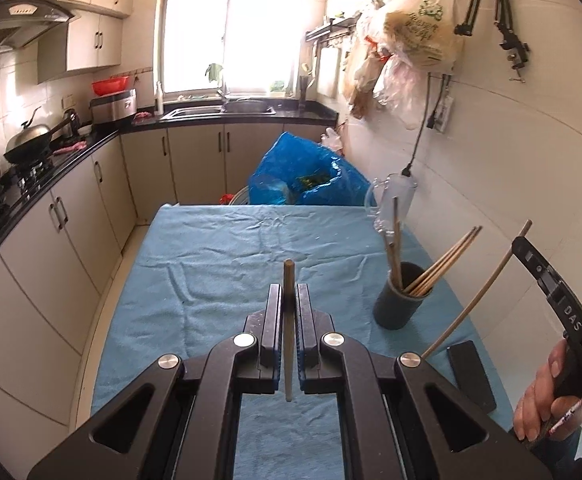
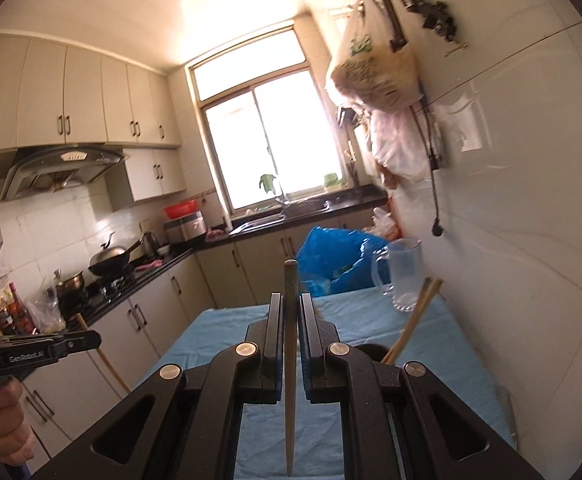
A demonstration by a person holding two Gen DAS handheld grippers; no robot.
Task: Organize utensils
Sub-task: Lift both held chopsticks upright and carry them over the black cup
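My left gripper (image 1: 289, 294) is shut on a wooden chopstick (image 1: 288, 328) that stands upright between its jaws, above the blue cloth (image 1: 219, 264). A dark cup (image 1: 401, 296) holding several chopsticks (image 1: 443, 264) stands to its right. My right gripper (image 2: 291, 304) is shut on another chopstick (image 2: 290, 360), held upright above the table; it also shows at the right of the left wrist view, holding that chopstick (image 1: 479, 288) beside the cup. In the right wrist view the cup's chopsticks (image 2: 415, 320) stick up just right of the gripper.
A clear glass mug (image 1: 391, 200) stands at the table's far right. A black flat object (image 1: 471, 376) lies near the right front edge. A blue plastic bag (image 1: 303, 172) sits behind the table. Kitchen counters with a wok (image 1: 31, 140) run along the left.
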